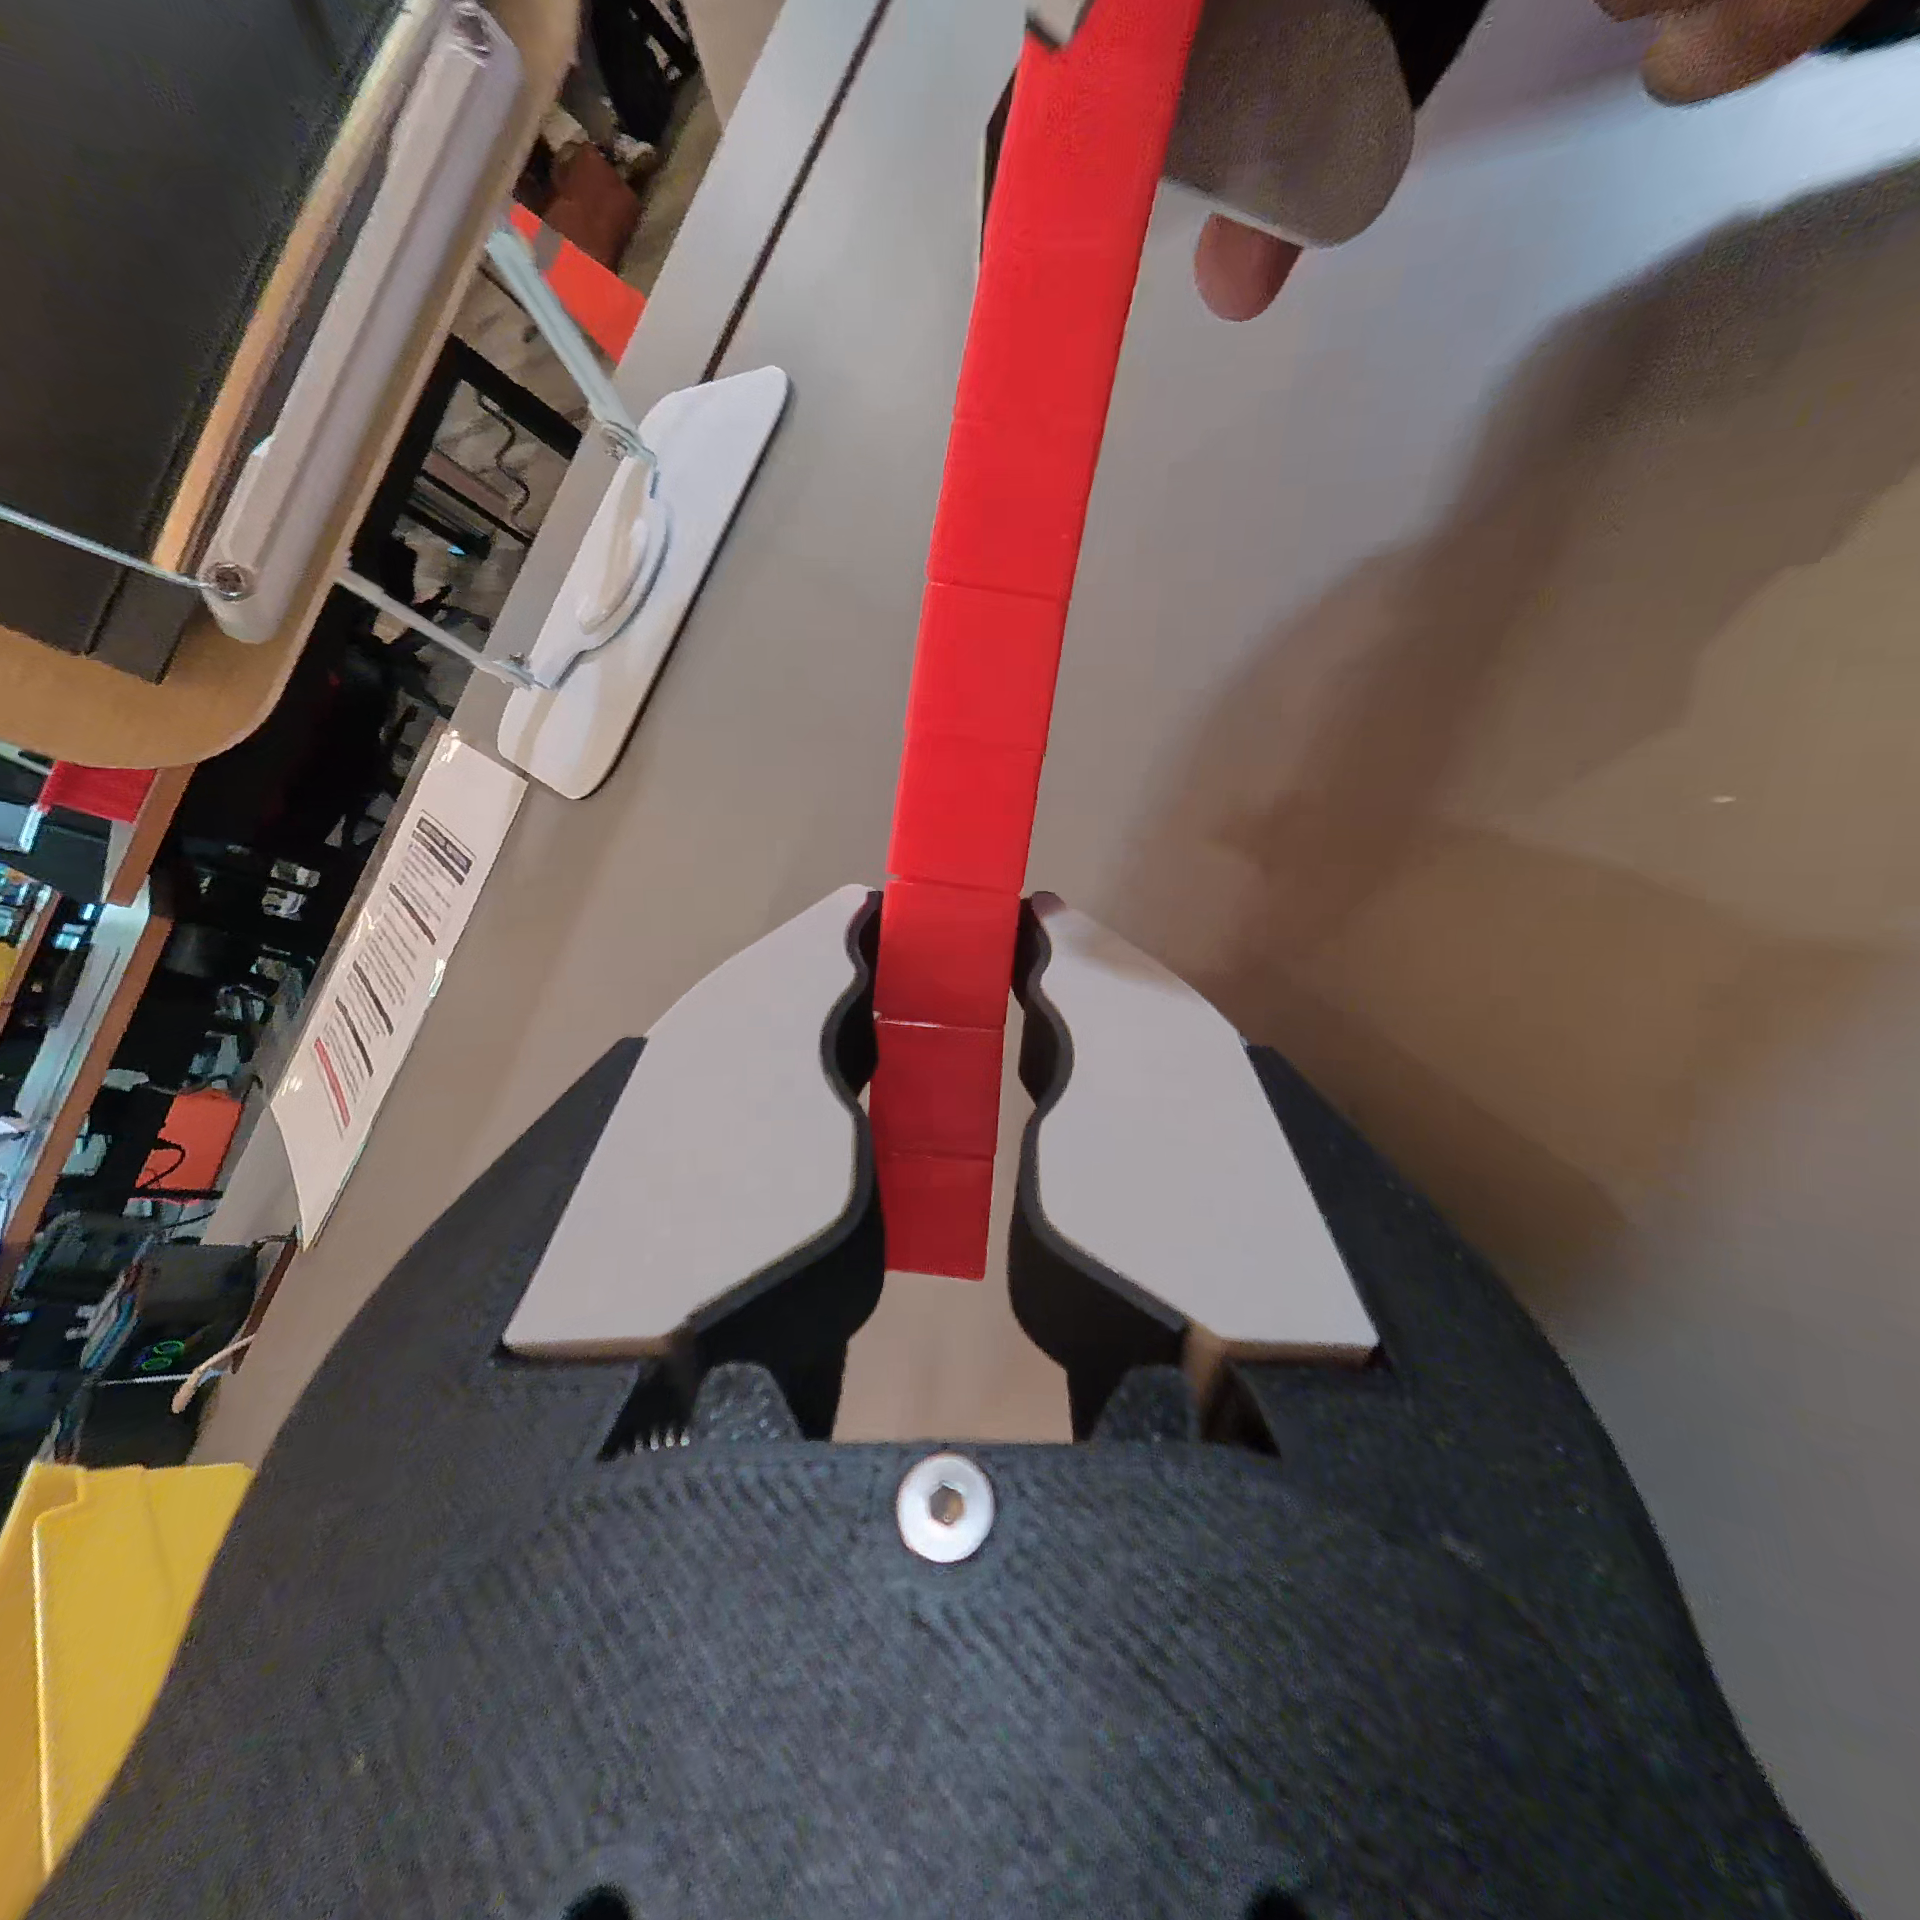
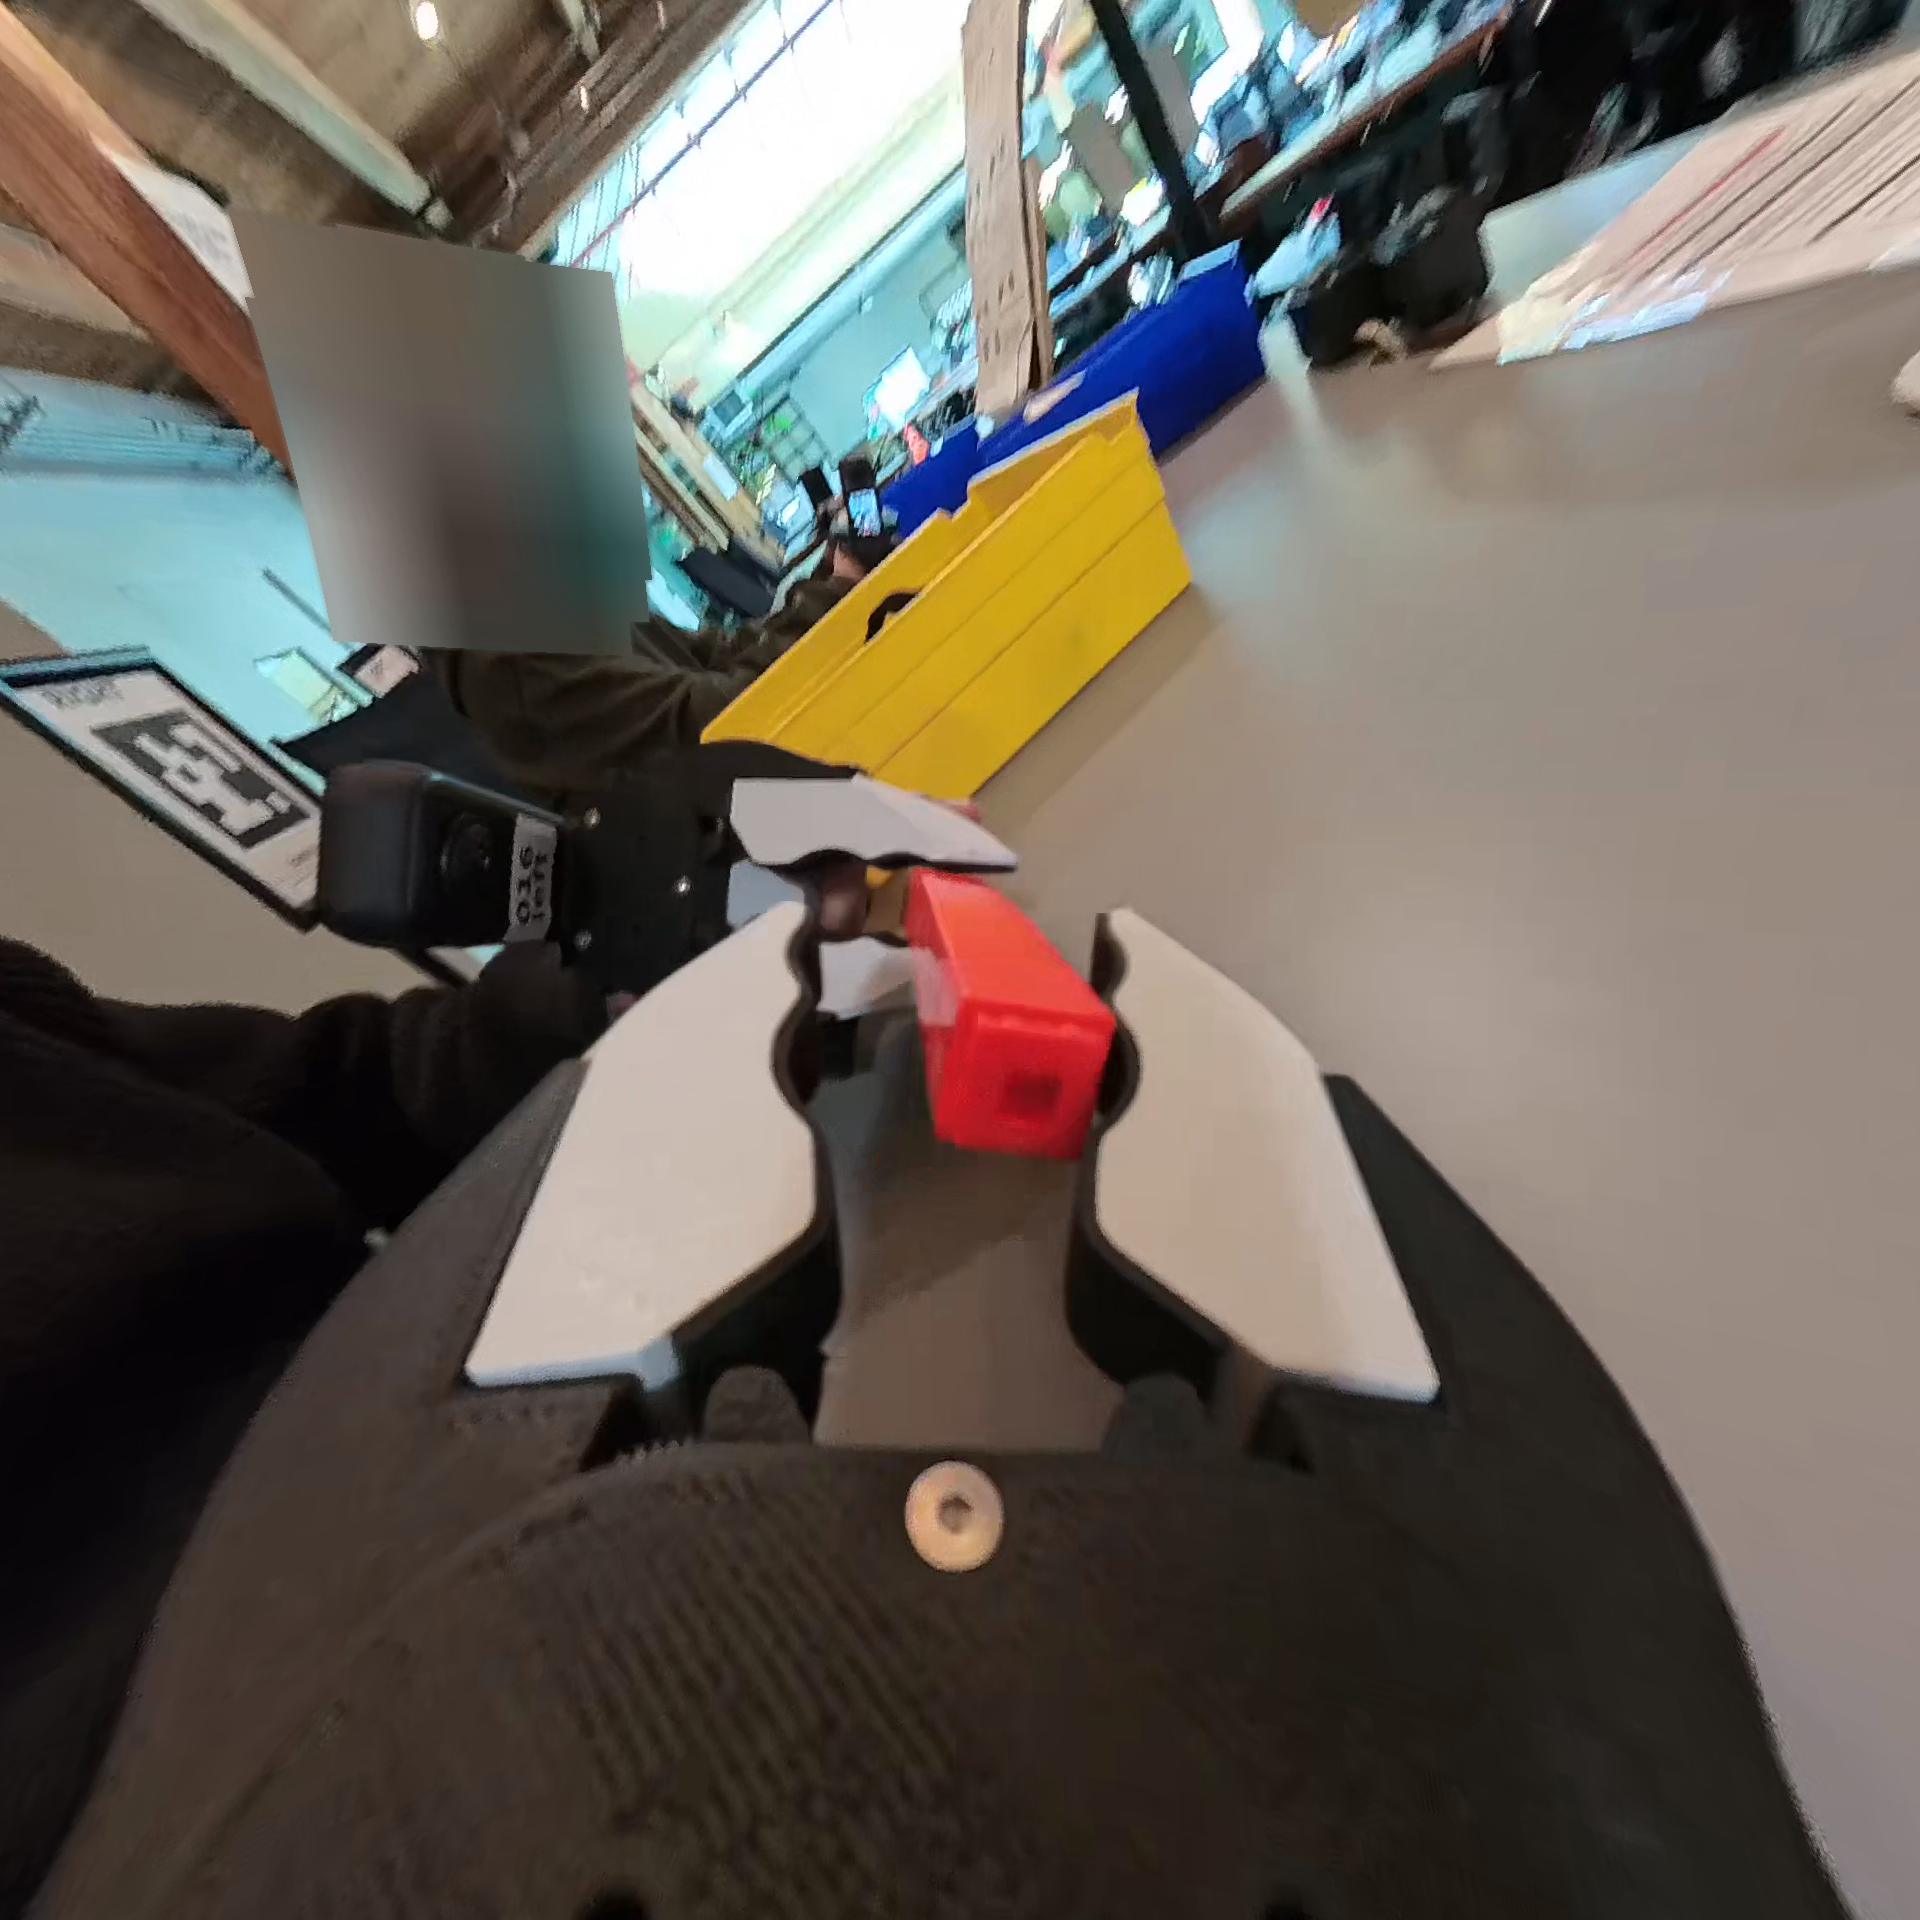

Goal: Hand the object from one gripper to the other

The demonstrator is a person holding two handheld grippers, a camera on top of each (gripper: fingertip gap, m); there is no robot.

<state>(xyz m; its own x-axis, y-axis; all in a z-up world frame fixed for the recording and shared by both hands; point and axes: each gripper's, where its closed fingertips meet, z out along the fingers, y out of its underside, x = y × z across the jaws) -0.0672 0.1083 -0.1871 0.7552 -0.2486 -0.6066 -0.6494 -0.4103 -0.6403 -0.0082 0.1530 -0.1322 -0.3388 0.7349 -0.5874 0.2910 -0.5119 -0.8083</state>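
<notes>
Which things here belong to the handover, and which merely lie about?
Job:
long red bar of joined blocks
left gripper, shut on it
right gripper, open around its end

Lying about:
yellow plastic bin
white stand base
printed paper sheet

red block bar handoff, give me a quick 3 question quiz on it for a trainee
1. True or false: the left gripper is shut on the red bar.
2. In the right wrist view, the right gripper is: A) wide open around the bar's free end, B) clamped on it, C) out of view.
3. What colour is the bin on the table beyond the grippers?

Key: 1 true; 2 A; 3 yellow.
</notes>
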